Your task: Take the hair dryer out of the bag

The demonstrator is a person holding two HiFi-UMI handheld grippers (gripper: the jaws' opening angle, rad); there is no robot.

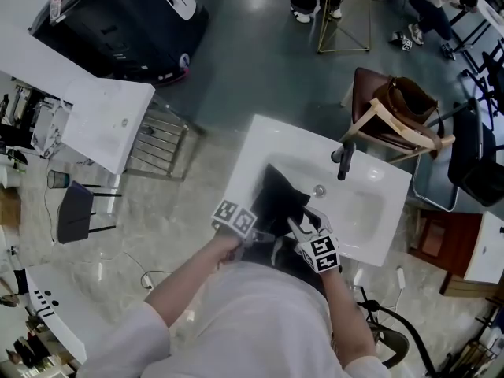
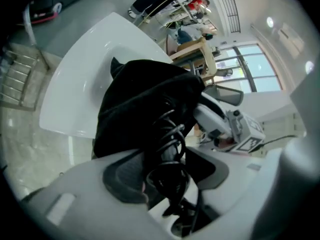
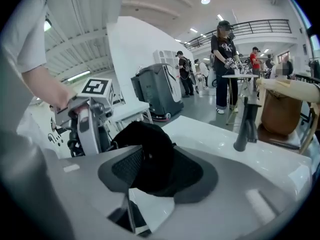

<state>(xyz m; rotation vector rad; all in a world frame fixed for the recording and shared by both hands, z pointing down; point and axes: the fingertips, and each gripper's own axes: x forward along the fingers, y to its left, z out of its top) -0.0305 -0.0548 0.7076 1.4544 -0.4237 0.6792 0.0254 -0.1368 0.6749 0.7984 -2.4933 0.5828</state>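
A black cloth bag (image 1: 277,198) lies on the white sink (image 1: 264,140), by its front edge. My left gripper (image 1: 258,233) reaches in from the bag's near left. In the left gripper view its jaws (image 2: 167,170) are shut on the dark hair dryer (image 2: 169,143), whose coiled black cord sticks out of the bag (image 2: 135,96). My right gripper (image 1: 301,227) is at the bag's near right. In the right gripper view it (image 3: 157,173) is open, with a fold of the bag (image 3: 150,144) lying loosely between the pads. Most of the dryer is hidden by fabric.
A dark faucet (image 1: 344,161) stands at the sink's back, above the drain (image 1: 319,189). A wooden chair with a brown bag (image 1: 402,109) is behind the sink on the right. A white counter (image 1: 102,109) and a black machine (image 1: 118,22) are at the left. People stand in the far background.
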